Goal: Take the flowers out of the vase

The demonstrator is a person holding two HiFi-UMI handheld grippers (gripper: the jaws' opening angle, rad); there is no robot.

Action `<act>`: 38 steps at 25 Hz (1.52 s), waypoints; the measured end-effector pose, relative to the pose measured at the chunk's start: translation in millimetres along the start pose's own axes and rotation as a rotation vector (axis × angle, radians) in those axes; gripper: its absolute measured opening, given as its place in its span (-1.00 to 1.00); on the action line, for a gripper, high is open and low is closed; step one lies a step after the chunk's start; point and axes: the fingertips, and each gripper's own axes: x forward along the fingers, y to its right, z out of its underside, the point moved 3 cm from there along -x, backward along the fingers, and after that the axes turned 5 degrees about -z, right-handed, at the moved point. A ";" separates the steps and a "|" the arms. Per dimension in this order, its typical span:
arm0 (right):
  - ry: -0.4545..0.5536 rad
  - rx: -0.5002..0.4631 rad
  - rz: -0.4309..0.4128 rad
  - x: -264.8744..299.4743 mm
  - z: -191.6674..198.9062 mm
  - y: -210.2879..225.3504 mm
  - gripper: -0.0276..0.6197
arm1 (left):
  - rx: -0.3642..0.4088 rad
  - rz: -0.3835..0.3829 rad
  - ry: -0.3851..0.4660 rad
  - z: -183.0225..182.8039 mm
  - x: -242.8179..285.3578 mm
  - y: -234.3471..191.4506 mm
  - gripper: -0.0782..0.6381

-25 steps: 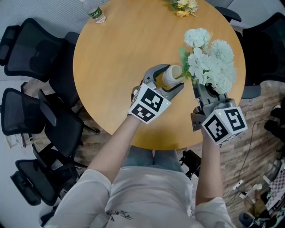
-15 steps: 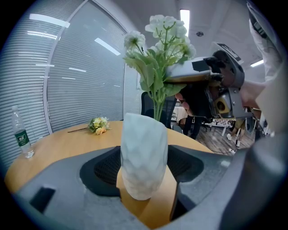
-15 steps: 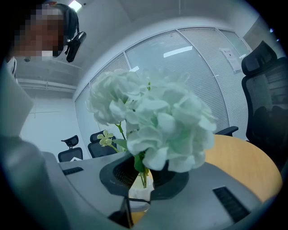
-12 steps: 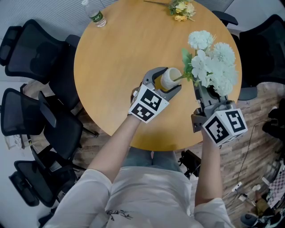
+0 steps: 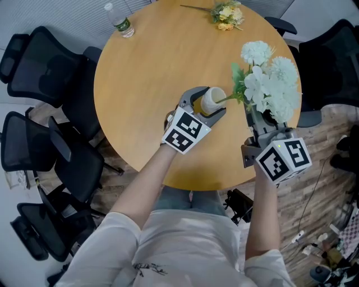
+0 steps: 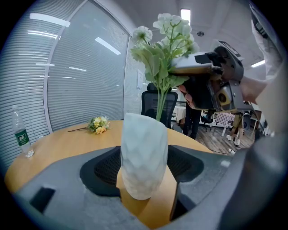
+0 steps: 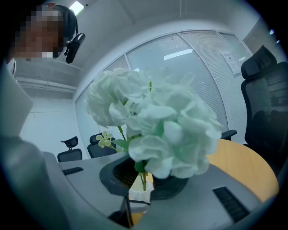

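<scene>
The table (image 5: 146,84) is honey-orange wood. At its near side stands a white, faceted vase (image 5: 213,98). Flowers (image 5: 272,84) over its right edge are white tinged pale green, with green stems. At its far edge lie a yellow posy (image 5: 227,14) and a clear, green-labelled bottle (image 5: 119,19). The chairs (image 5: 39,61) around it are black.

A white faceted vase (image 6: 144,157) stood on a round wooden table (image 6: 67,143), clasped on both sides by the pads of the left gripper (image 6: 145,173). Green stems (image 6: 161,105) rose from its top to white flowers (image 6: 168,27), with the right gripper (image 6: 177,67) closed on them just below the blooms. A yellow bunch (image 6: 98,124) and a water bottle (image 6: 21,137) sat farther back on the tabletop, well apart.
</scene>
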 end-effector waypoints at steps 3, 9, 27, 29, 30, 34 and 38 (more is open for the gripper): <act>0.005 0.001 -0.002 -2.0 -3.6 1.2 -0.76 | 0.000 -0.001 -0.002 -1.5 0.8 0.2 0.12; 0.018 0.006 -0.002 -4.9 -9.6 -0.4 -0.76 | -0.002 0.000 -0.003 -1.5 0.4 -0.1 0.12; 0.067 0.006 -0.006 -16.3 -29.0 -4.7 -0.76 | 0.000 0.001 -0.014 3.0 -0.1 -2.1 0.12; 0.071 0.005 -0.005 -18.1 -31.4 -4.7 -0.76 | 0.000 0.000 -0.016 2.8 -0.1 -2.0 0.12; 0.074 0.005 -0.005 -19.9 -33.6 -4.0 -0.76 | 0.000 -0.001 -0.016 1.5 0.3 -1.4 0.12; 0.084 0.006 -0.001 -25.8 -39.9 -2.4 -0.76 | -0.002 -0.004 -0.017 -1.0 1.1 0.0 0.12; 0.100 0.004 0.002 -35.0 -38.0 -5.8 -0.76 | 0.000 -0.006 -0.010 5.4 -2.2 4.9 0.12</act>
